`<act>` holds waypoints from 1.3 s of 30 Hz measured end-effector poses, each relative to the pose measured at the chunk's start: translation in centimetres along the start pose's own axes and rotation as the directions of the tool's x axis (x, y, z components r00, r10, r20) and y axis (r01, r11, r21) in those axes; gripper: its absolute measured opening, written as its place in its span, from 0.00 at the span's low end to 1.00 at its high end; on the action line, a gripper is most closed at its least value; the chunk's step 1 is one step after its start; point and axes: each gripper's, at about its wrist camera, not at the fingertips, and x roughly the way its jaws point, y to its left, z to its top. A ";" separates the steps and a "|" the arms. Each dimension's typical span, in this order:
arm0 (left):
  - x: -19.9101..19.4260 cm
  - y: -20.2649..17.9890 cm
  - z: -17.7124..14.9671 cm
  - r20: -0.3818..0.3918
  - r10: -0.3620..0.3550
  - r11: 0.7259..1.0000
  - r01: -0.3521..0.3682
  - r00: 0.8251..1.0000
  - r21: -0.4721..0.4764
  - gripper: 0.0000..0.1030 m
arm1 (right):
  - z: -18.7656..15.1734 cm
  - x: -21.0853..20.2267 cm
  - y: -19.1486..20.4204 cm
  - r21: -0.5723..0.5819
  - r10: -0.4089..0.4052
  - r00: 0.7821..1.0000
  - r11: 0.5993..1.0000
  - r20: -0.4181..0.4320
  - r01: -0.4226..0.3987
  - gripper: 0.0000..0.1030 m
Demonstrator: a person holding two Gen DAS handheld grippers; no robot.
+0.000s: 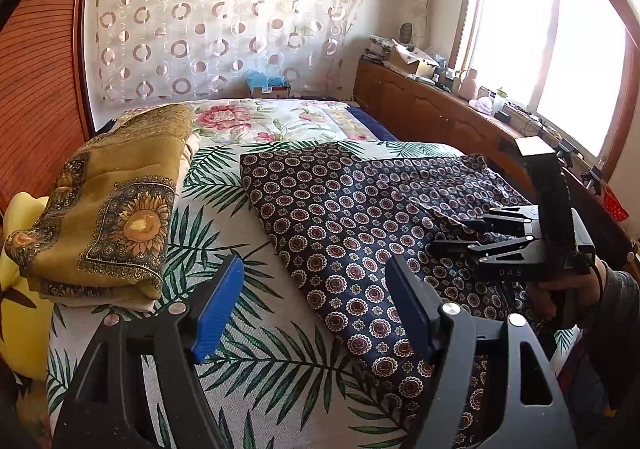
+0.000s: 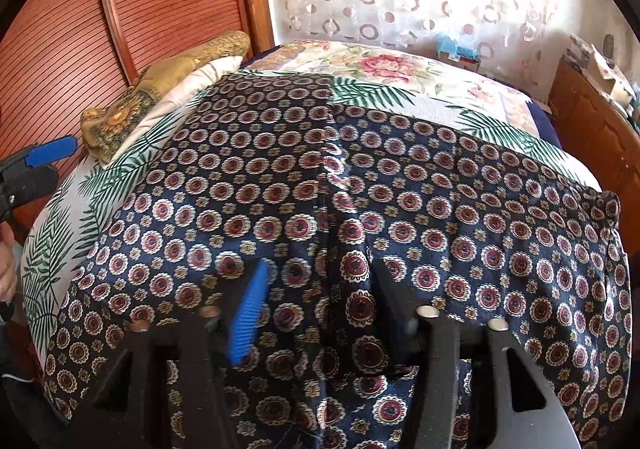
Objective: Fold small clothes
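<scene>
Left wrist: your left gripper [image 1: 314,307] gapes wide, empty, above the bed's [image 1: 240,361] near edge beside the navy garment's [image 1: 340,217] hem | Right wrist: your right gripper [image 2: 316,313] stands half-open astride the garment's middle ridge; pinch only that fold.

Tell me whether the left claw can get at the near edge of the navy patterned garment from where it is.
Probably yes. The left claw is open, with the navy patterned garment lying flat on the bed just beyond its right finger, nothing between them.
</scene>
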 end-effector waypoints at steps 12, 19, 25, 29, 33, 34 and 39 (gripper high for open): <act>0.1 -0.4 0.0 0.000 -0.006 1.000 0.006 1.000 0.005 0.72 | -1.3 -3.6 1.9 -0.038 -0.017 0.992 0.999 0.124 0.022 0.04; 0.3 -1.4 0.1 -0.003 -0.031 0.999 0.031 1.000 0.017 0.72 | -4.4 -6.6 -0.4 0.030 -0.093 0.986 0.996 0.141 0.089 0.04; 0.9 -2.9 0.1 -0.012 -0.056 0.998 0.057 0.998 0.034 0.72 | -7.3 -8.2 -1.5 0.089 -0.147 0.981 0.987 0.124 0.137 0.04; 1.3 -4.1 0.1 -0.021 -0.072 0.996 0.073 0.997 0.052 0.72 | -8.3 -9.4 -1.4 0.098 -0.184 0.975 0.980 0.122 0.172 0.04; 1.6 -5.0 0.2 -0.029 -0.083 0.994 0.085 0.996 0.065 0.72 | -8.8 -10.4 -1.0 0.118 -0.212 0.969 0.973 0.125 0.197 0.04; 1.7 -5.3 0.2 -0.030 -0.087 0.994 0.089 0.996 0.068 0.72 | -9.0 -10.8 -1.0 0.125 -0.220 0.967 0.971 0.126 0.204 0.04; 2.1 -6.1 0.4 -0.038 -0.099 0.992 0.102 0.994 0.081 0.72 | -8.0 -10.8 -0.1 0.140 -0.251 0.959 0.962 0.129 0.233 0.04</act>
